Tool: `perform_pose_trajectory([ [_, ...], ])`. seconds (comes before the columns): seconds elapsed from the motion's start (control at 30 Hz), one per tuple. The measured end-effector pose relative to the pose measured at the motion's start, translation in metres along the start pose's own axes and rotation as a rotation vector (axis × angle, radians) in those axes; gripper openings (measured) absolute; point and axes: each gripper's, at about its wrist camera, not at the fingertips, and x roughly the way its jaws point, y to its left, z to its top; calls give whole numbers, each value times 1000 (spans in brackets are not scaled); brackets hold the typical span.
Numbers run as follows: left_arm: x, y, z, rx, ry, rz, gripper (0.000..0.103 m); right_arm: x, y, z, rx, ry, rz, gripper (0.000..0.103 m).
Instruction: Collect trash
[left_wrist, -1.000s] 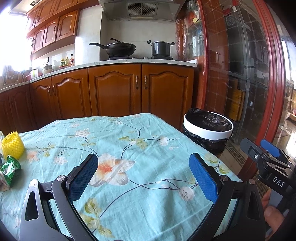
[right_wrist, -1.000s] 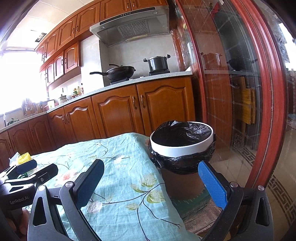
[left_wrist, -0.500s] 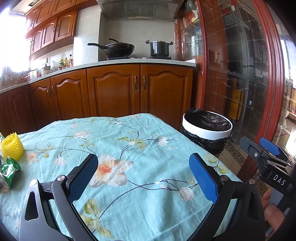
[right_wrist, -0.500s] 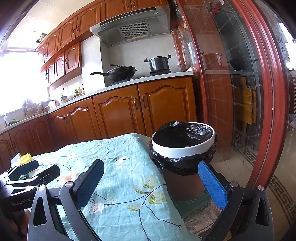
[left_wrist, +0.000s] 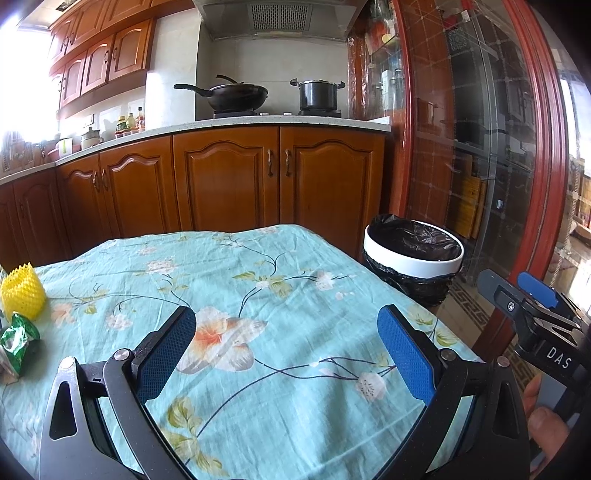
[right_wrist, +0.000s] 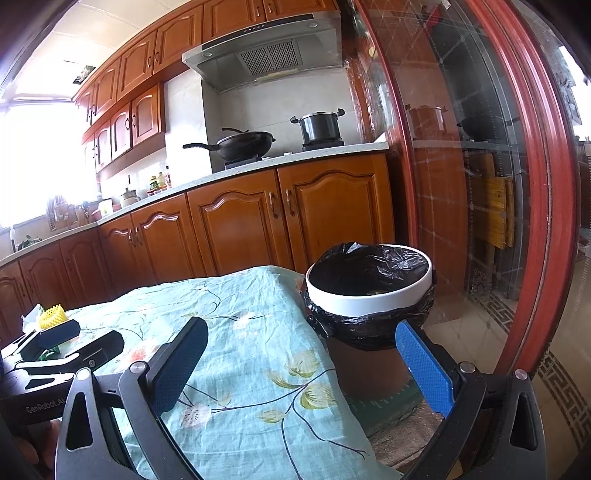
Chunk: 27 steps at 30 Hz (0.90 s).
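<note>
A yellow foam fruit net (left_wrist: 22, 291) and a crumpled green wrapper (left_wrist: 17, 339) lie at the table's far left edge; the net also shows in the right wrist view (right_wrist: 53, 316). A white-rimmed bin with a black liner (left_wrist: 413, 254) stands off the table's right corner, close in the right wrist view (right_wrist: 369, 284). My left gripper (left_wrist: 286, 349) is open and empty over the tablecloth. My right gripper (right_wrist: 303, 363) is open and empty above the table's right edge, near the bin.
The table wears a teal floral cloth (left_wrist: 236, 288). Wooden kitchen cabinets (left_wrist: 225, 181) with a wok and a pot on the stove stand behind. A red-framed glass door (left_wrist: 491, 147) is on the right. White crumpled paper (right_wrist: 29, 317) lies by the net.
Both views have shifted only slightly; the left view turned a little, so the net and wrapper sit nearer its left edge. Both grippers stay open and empty.
</note>
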Motion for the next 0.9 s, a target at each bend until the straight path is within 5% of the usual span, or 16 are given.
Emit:
perform_pose_trajectory([
  [0.9, 6, 4, -2, -6, 18, -15, 101, 6, 0, -1, 9, 14, 4, 102],
])
